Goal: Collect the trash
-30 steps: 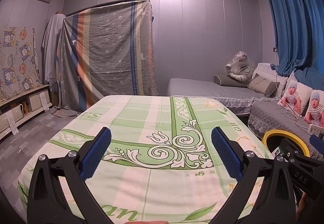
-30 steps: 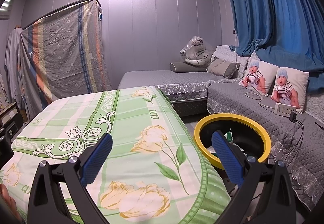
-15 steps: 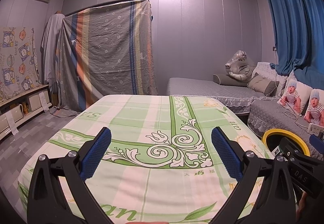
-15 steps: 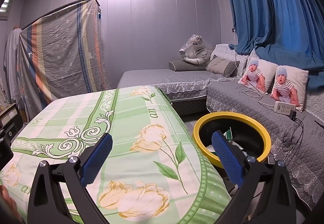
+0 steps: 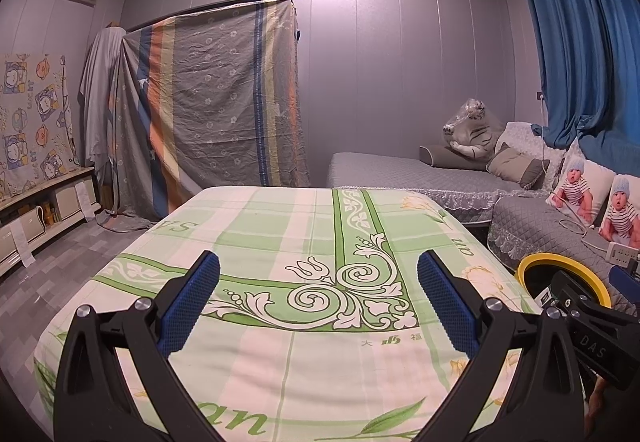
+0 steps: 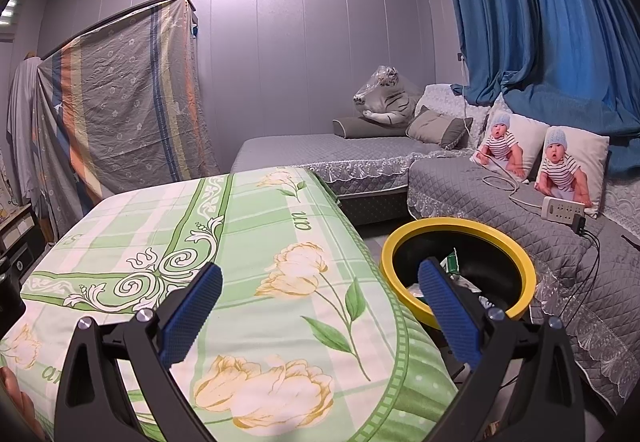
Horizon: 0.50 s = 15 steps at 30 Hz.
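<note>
The left gripper (image 5: 318, 290) hangs over the table (image 5: 304, 226) with its green floral cloth, its blue-padded jaws spread wide and nothing between them; the pads touch nothing. The right gripper (image 6: 320, 296) is likewise released, jaws wide apart and empty, above the table's right edge; its right pad (image 6: 448, 310) overlaps, in the view, the yellow-rimmed bin (image 6: 516, 256), which stands on the floor between the table and the grey sofa (image 6: 500, 218); scraps of trash (image 6: 452, 266) lie inside it.

Trash (image 6: 452, 266) inside yellow-rimmed bin (image 6: 404, 242)
</note>
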{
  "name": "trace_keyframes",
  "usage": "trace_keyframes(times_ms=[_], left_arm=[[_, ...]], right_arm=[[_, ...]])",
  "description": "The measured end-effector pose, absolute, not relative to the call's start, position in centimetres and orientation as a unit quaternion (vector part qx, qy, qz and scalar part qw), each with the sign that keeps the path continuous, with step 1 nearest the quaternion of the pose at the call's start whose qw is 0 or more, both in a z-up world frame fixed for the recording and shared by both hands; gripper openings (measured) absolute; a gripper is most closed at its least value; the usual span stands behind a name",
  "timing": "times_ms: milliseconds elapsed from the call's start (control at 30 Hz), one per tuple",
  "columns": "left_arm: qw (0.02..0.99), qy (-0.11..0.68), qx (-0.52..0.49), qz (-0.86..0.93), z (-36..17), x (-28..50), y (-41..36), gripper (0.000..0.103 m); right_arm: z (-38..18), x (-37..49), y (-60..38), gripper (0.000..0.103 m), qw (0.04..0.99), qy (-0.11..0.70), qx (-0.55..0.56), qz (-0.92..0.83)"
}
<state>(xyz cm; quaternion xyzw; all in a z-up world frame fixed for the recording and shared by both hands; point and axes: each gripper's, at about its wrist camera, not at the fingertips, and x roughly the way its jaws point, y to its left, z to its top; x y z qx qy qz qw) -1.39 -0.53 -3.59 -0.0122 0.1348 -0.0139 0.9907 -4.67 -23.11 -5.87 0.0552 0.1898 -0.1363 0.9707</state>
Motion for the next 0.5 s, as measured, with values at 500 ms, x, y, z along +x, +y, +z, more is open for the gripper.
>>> trace_keyframes(times_ms=[500], left_arm=[[0.99, 0.139, -0.011, -0.01, -3.89, -1.02, -0.09, 0.095]], right_arm=[[-5.82, -4.69, -23.15, 0.095, 0.971, 0.19, 0.056, -0.136]])
